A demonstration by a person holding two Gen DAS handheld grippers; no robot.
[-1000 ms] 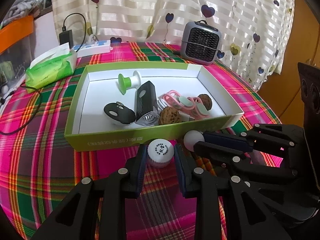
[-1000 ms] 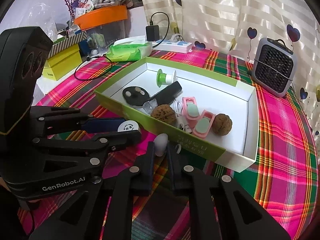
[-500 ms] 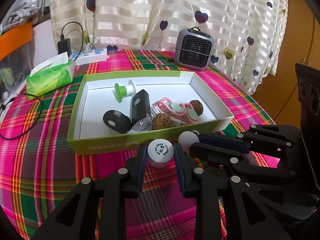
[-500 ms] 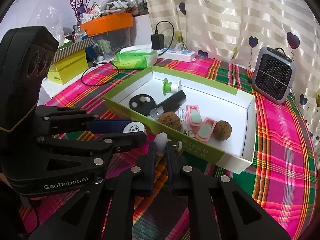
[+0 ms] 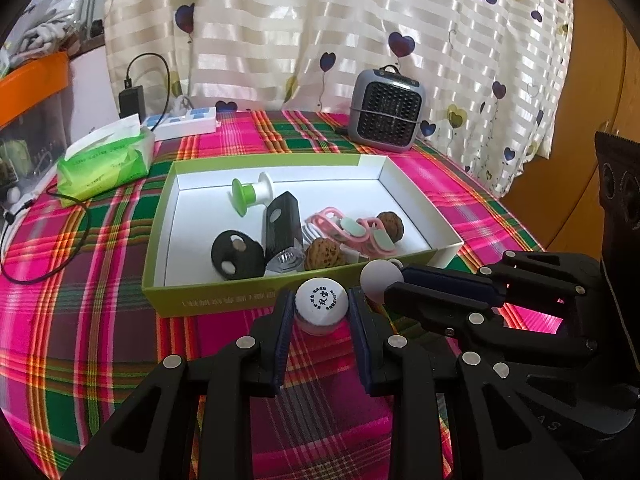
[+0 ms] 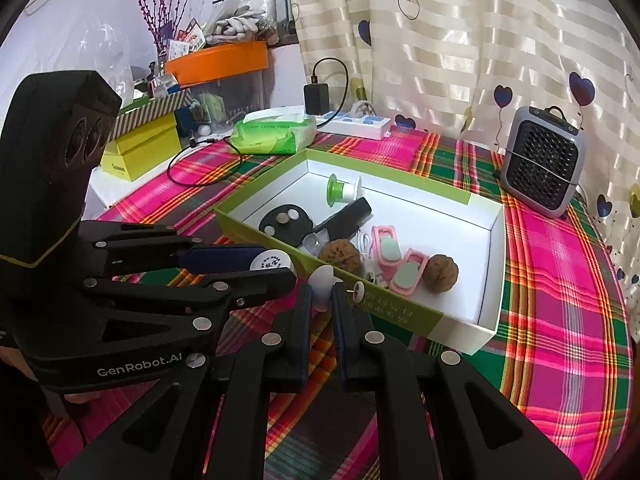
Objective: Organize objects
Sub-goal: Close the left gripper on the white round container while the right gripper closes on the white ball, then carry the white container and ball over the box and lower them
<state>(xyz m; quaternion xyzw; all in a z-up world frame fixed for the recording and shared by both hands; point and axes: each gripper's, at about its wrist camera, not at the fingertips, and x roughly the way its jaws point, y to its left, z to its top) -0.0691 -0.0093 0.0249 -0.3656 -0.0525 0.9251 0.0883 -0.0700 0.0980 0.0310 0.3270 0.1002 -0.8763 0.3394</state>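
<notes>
My left gripper (image 5: 321, 309) is shut on a small white round-capped jar (image 5: 322, 298) with a printed top, held just in front of the green box's (image 5: 224, 300) near wall. Close on its right, my right gripper (image 6: 322, 297) is shut on a small white rounded piece (image 6: 321, 278), also seen in the left wrist view as the white piece (image 5: 378, 276). In the right wrist view the left gripper (image 6: 280, 270) holds the jar (image 6: 272, 261). The box holds a green spool (image 5: 250, 194), black pieces (image 5: 236, 254), two walnuts (image 5: 324, 252) and pink clips (image 5: 352, 230).
A grey mini heater (image 5: 386, 116) stands behind the box by the curtain. A green tissue pack (image 5: 104, 160), a power strip (image 5: 184, 124) and a black cable (image 5: 48, 256) lie at the left. A yellow box (image 6: 140, 152) and cluttered shelves are beyond the plaid table's left edge.
The box and heater sit lower in both views, as both cameras tipped up slightly. The right fingers have pinched a little tighter on the white piece. Both holds persist.
</notes>
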